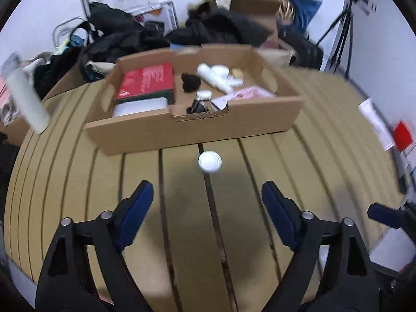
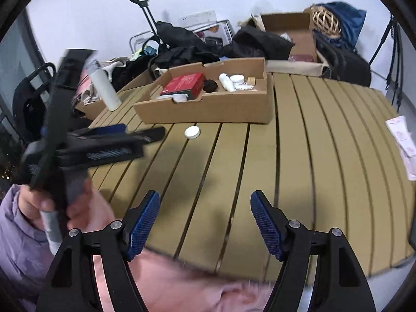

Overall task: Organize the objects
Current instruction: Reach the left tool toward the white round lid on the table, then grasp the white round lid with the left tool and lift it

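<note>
Slatted table (image 1: 325,156): both tools (image 1: 207,192) (image 2: 205,201) hover, spread, above.

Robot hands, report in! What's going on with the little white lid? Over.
Left gripper open, empty. Right gripper open, empty. White lid on table, outside cardboard box. Nothing blocking.

A slatted wooden table (image 2: 299,161) carries a cardboard box (image 2: 208,109), white jar (image 2: 192,131) and bottle (image 2: 105,91).
</note>
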### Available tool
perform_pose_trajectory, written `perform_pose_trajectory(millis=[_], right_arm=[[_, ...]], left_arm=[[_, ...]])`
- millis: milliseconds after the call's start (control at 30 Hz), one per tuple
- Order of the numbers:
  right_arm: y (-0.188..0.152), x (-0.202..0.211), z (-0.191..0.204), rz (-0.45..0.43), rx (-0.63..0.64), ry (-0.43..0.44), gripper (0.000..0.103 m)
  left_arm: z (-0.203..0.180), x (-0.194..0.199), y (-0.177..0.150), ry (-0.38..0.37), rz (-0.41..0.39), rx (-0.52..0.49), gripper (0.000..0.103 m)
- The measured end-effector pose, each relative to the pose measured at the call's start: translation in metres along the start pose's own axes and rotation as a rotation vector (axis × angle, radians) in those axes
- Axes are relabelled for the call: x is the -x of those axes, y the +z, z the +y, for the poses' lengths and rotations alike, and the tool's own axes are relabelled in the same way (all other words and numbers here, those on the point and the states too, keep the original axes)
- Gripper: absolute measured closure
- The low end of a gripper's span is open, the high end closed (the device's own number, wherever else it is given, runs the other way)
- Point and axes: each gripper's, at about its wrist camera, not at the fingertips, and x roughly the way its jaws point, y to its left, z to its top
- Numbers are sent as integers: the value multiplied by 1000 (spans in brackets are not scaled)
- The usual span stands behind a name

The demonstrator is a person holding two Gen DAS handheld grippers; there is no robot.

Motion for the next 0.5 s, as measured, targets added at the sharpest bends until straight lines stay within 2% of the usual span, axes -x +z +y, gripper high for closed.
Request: perform_pose_trajectory(millis=[100,133,167,233,333,367,400,467,500], right_arm=[[27,-46,-12,12,-7,-7,27],[35,-59,-14,17,-4,-16,27],[43,-71,-17,17,4,-32,28],[59,-103,-23,36,24,-67,32],[70,-137,-30,78,34,-109,51],[70,-146,-32,96,31,-117,68],[70,-147,-33,84,34,-133,78],[69,-148,-34,78,36,-132,89],[69,-145,-35,75,28,-127,90]], left_arm=[[-1,-37,9,57,18,-13,26],[1,-49,11,66,30,-7,34],[3,-57,13,61,46,1,42],[9,-77,12,16,103,25,46],[12,-74,11,-12,62,34,77],[11,-74,10,-20,63,32,78],[11,-74,9,-19,60,29,78],[10,-72,7,-13,63,25,78],[11,-71,7,-13,65,27,78]])
